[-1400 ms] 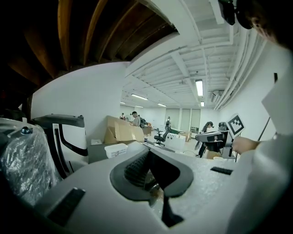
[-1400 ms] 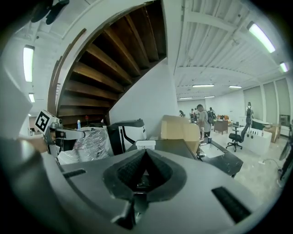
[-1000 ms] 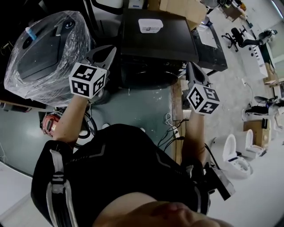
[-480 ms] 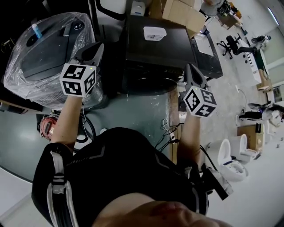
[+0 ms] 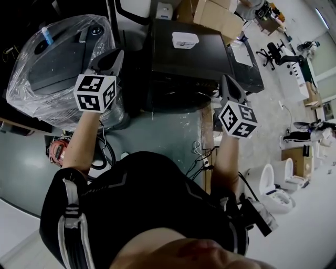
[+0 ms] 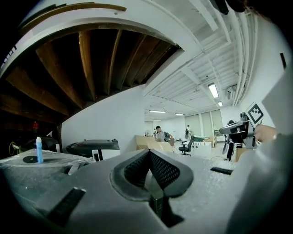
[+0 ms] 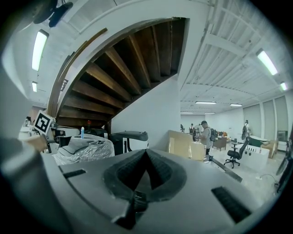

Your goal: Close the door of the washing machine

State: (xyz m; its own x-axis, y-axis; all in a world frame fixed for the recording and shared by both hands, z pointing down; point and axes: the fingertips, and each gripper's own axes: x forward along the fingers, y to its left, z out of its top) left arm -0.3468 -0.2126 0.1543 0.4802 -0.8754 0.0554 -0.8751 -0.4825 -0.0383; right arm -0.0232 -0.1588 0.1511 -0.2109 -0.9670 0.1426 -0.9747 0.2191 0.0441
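Note:
The black washing machine [image 5: 189, 58] stands ahead of me in the head view, seen from above, with a white packet [image 5: 185, 40] on its top. Its round front [image 5: 178, 98] shows as a dark curve low on the cabinet; how the door stands I cannot tell. My left gripper [image 5: 112, 57] is held at the machine's left front corner, shut and empty. My right gripper [image 5: 227, 81] is by the right front corner, also shut with nothing between its pads. In the left gripper view [image 6: 150, 153] and the right gripper view [image 7: 145, 153] the jaws meet tip to tip.
A machine wrapped in clear plastic [image 5: 50, 63] stands at the left, close to my left gripper. Cables [image 5: 202, 149] lie on the floor by a wooden strip at the right. Cardboard boxes [image 5: 220, 16] sit behind the washer. Office chairs [image 5: 278, 50] and people stand farther off.
My left gripper has drawn left, away from the washer's front toward the wrapped machine, and risen a little. My right gripper has lifted slightly. Both stay shut.

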